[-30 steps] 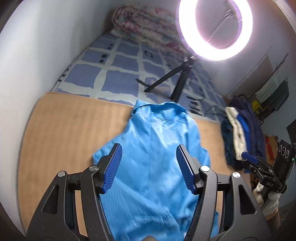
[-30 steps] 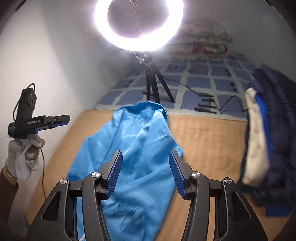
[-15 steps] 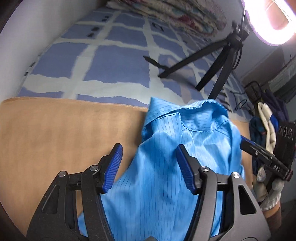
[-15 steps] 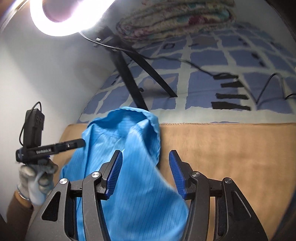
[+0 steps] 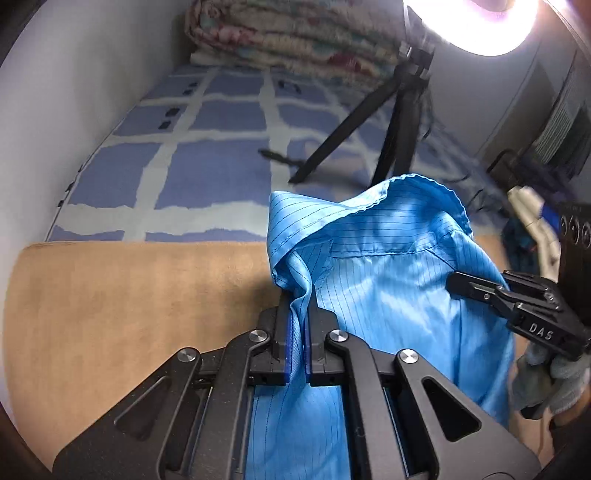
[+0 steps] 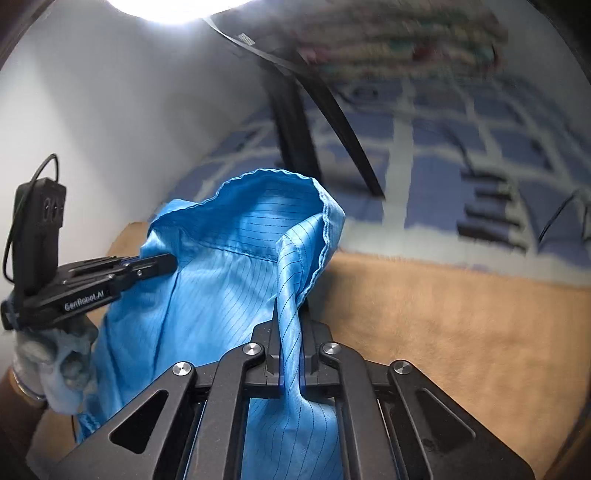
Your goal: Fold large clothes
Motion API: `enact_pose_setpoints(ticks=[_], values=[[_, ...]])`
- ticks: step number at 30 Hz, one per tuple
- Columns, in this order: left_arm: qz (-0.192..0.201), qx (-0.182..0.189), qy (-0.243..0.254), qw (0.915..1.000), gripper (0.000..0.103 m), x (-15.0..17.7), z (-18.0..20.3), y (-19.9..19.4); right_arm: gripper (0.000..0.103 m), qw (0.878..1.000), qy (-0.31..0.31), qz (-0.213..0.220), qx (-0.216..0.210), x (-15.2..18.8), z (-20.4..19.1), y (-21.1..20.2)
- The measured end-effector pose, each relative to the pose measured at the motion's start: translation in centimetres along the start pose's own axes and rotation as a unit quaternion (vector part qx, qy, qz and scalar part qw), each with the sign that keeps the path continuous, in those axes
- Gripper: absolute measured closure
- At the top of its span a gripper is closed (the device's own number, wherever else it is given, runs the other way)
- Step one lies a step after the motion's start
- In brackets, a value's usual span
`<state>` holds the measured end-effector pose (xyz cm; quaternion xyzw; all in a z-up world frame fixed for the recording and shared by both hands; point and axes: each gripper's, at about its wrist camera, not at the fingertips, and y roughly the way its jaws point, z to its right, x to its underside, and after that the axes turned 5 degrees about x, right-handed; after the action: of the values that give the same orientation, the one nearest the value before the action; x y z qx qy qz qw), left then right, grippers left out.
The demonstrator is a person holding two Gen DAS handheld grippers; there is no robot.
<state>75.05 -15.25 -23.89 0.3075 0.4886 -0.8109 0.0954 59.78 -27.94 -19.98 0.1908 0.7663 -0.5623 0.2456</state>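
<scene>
Now both grippers, left gripper point(image 5: 296, 314) and right gripper point(image 6: 291, 321), pinch the blue shirt point(image 5: 388, 280) near its collar at 12 o'clock; I would lift evenly and keep the cloth tight.

Glossy, seemingly synthetic blue garment point(image 5: 388, 295).

Tan mat point(image 5: 129, 295), blue checked bedsheet point(image 5: 207, 155), folded floral quilt point(image 5: 288, 33), black tripod point(image 5: 391, 122) under bright lamp point(image 5: 495, 26).
</scene>
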Motion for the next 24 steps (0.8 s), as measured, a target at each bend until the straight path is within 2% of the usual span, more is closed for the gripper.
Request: enact_pose_setpoints(ticks=[6, 12, 18, 24], values=[[0.037, 0.001, 0.022, 0.9990, 0.101, 0.5, 1.5, -6.1, 0.100, 0.999, -0.031, 0.039, 0.001, 0.4, -2.7, -5.3], [0.075, 0.014, 0.019, 0.9969, 0.101, 3.2, 3.4, -12.5, 0.100, 0.996, -0.052, 0.072, 0.003, 1.6, -5.9, -9.9], [0.086, 0.021, 0.028, 0.9957, 0.102, 7.9, 5.9, -18.8, 0.101, 0.993, -0.081, 0.083, 0.011, 5.2, -9.4, -15.0], [0.082, 0.036, 0.008, 0.9959, 0.102, 15.2, 7.9, -23.9, 0.101, 0.993, -0.089, 0.076, 0.010, 12.2, -12.7, -19.9]])
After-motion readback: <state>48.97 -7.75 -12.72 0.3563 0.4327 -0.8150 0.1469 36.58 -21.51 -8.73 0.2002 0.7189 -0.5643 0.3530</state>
